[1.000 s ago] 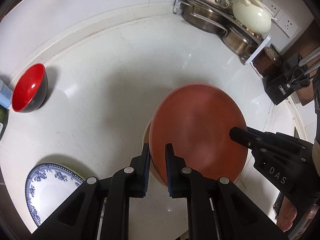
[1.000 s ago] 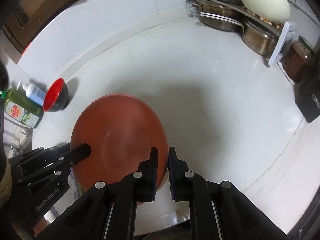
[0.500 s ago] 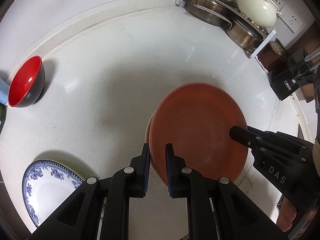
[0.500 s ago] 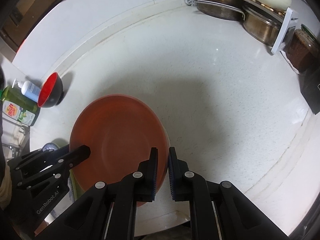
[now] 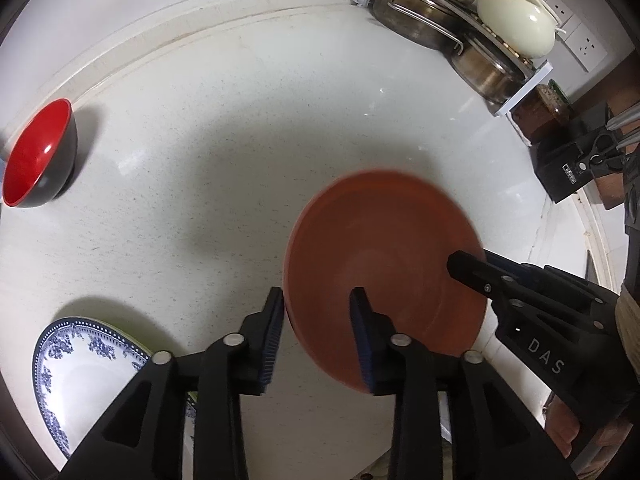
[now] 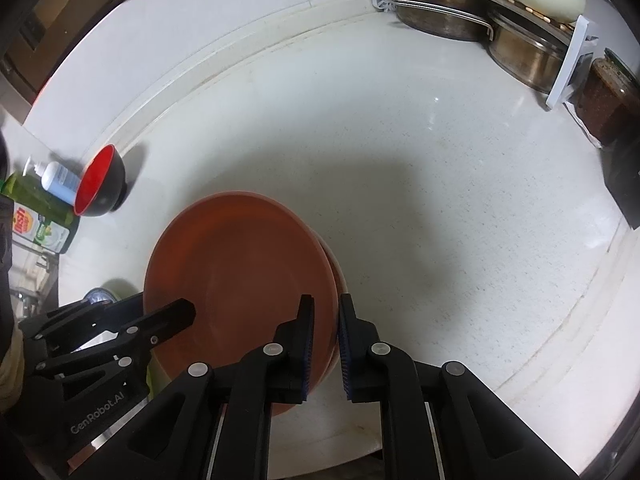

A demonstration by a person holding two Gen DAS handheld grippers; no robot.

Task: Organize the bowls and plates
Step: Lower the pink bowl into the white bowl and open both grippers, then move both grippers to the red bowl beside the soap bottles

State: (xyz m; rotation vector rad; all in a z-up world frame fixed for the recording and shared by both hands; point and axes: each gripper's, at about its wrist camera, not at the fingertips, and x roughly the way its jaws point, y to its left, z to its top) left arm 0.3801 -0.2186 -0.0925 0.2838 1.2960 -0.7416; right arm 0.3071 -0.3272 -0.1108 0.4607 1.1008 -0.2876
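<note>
A round brown plate (image 5: 384, 248) (image 6: 240, 264) hangs just above the white counter (image 5: 224, 168), blurred in the left wrist view. My right gripper (image 6: 325, 298) is shut on its right rim; one of its fingers (image 5: 472, 270) lies over the plate. My left gripper (image 5: 316, 296) has its jaws opening, with the plate's left rim between them and the pads clear of it. A red bowl with a black outside (image 5: 38, 152) (image 6: 98, 186) stands far left by the wall. A blue-and-white plate (image 5: 88, 364) lies at the near left edge.
A rack of steel pots and cream lids (image 5: 460, 20) (image 6: 480, 12) fills the back right corner. Beside it stand a dark jar (image 6: 612, 100) and a black knife block (image 5: 572, 160). Soap bottles (image 6: 52, 184) stand left of the red bowl.
The left jaws have come apart from the brown plate's rim, where they were shut before. The plate now looks blurred and a little lower. The right gripper keeps its hold.
</note>
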